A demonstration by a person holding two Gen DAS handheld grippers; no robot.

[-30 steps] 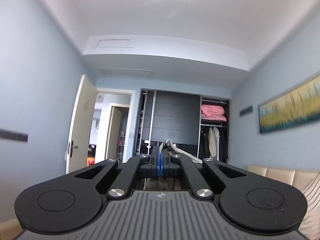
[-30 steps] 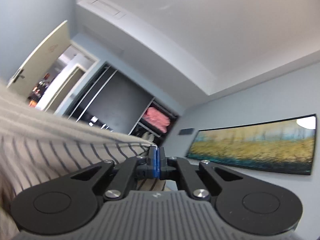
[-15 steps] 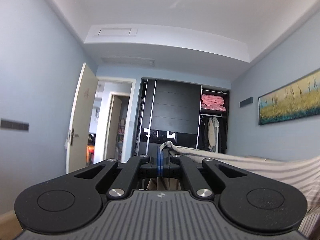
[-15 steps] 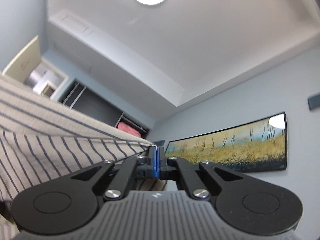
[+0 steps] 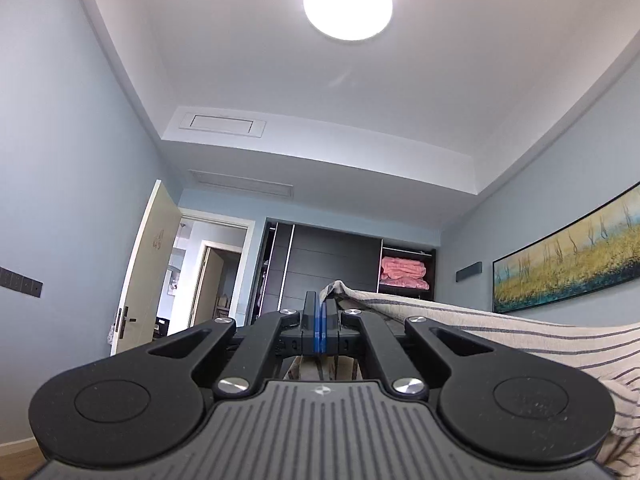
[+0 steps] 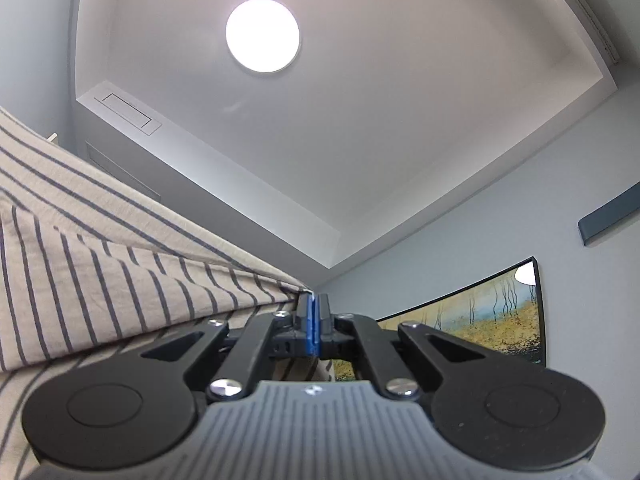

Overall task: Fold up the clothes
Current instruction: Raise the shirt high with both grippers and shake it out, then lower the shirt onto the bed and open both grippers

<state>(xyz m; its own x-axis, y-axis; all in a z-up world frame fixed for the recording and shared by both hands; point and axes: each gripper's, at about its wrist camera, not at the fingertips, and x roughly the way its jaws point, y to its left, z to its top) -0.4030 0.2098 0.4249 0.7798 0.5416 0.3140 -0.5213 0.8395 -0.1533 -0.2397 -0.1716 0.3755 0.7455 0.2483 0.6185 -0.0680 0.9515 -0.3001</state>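
Both views tilted further ceilingward, striped garment (image 6: 100,248) pinched between shut jaws

Your left hand-held gripper (image 5: 321,312) now tips up more than before, so the round ceiling light (image 5: 347,3) sits in full view near the top and the wardrobe (image 5: 332,268) looks lower and smaller. The striped cloth (image 5: 500,336) was only a small bit at the tips a second ago; now it stretches out to the right in a long band. Your right hand-held gripper (image 6: 313,316) tips up and turns too. The door and wardrobe slip out of its view, the light (image 6: 262,35) moves toward the middle, and the painting (image 6: 480,316) drops low at the right.
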